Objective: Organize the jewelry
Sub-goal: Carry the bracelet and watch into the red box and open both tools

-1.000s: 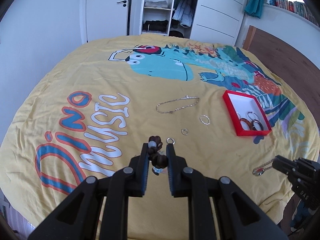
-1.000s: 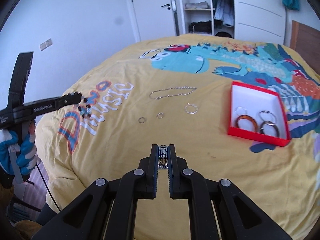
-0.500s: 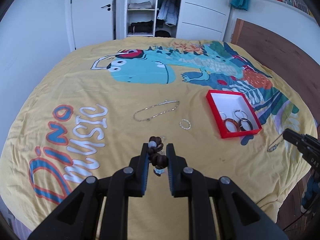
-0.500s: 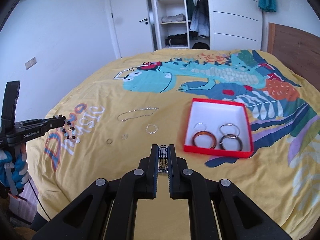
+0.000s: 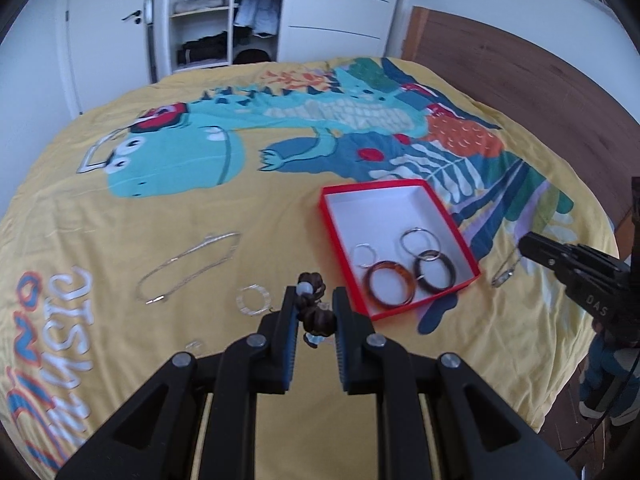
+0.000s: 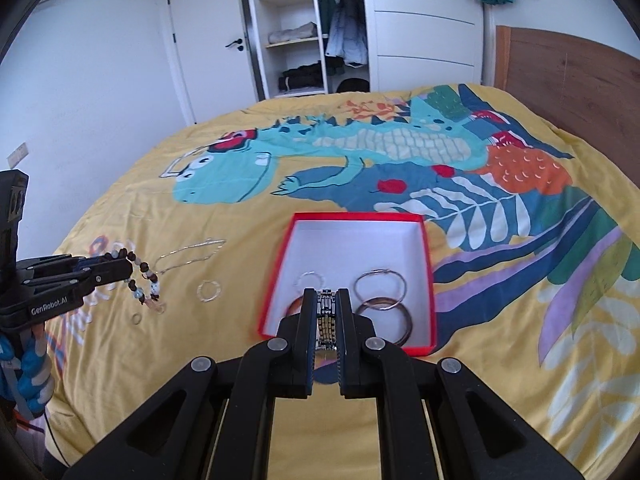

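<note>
Right wrist: right claw [image 6: 325,312] tilted down, clamping metal bracelet [image 6: 326,322].

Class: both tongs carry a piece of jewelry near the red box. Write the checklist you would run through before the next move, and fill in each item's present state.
1. Left tongs clamp the brown-and-pale beaded bracelet: ok.
2. Right tongs clamp the silver metal link band: ok.
3. Shallow red cardboard box with white inside lies open: ok.
4. Free room inside it: ok; the rings crowd its near end, the far half is bare.
5. Right tongs directly over the box: cannot tell; they cover its near edge in the right wrist view.
6. All jewelry cleared off the yellow dinosaur bedspread: not ok; the thin silver chain and small rings remain.
</note>
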### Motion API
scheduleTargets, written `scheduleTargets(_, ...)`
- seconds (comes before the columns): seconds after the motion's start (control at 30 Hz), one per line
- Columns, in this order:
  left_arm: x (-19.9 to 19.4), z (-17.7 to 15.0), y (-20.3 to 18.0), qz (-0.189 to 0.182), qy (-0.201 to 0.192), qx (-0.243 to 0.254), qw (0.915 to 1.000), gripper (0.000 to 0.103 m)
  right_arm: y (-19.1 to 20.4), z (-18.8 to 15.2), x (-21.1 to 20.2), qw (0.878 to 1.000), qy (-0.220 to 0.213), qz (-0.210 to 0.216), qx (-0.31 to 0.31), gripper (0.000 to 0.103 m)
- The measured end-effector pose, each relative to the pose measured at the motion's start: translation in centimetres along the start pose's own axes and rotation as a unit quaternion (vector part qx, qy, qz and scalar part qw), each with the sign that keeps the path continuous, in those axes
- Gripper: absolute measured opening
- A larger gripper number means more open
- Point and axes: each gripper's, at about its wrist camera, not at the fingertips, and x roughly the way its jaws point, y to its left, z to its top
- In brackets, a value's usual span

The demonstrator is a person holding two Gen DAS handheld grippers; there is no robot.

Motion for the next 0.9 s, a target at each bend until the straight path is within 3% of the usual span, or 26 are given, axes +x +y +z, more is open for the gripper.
scheduleTargets(0.3, 8.7, 2.5, -5.7, -0.041, 0.033, 0.018, 0.9984, 0.015, -4.4, 0.6, 6.2, 0.999, 0.021, -0.010, 0.023, 0.008)
scheduleTargets(0.5, 13.4, 1.7, -7.2, -0.046, 0.064, 0.018, 0.9967, 0.015, -6.5, -1.0, 9.7, 0.998, 0.045, -0.014, 0.041, 0.008)
scheduleTargets(0.9, 17.2, -0.9, -7.2, -0.043, 0.105, 0.010, 0.9935, 0.016, -8.0, -3.9, 13.3, 0.995, 0.080, -0.006, 0.057, 0.008)
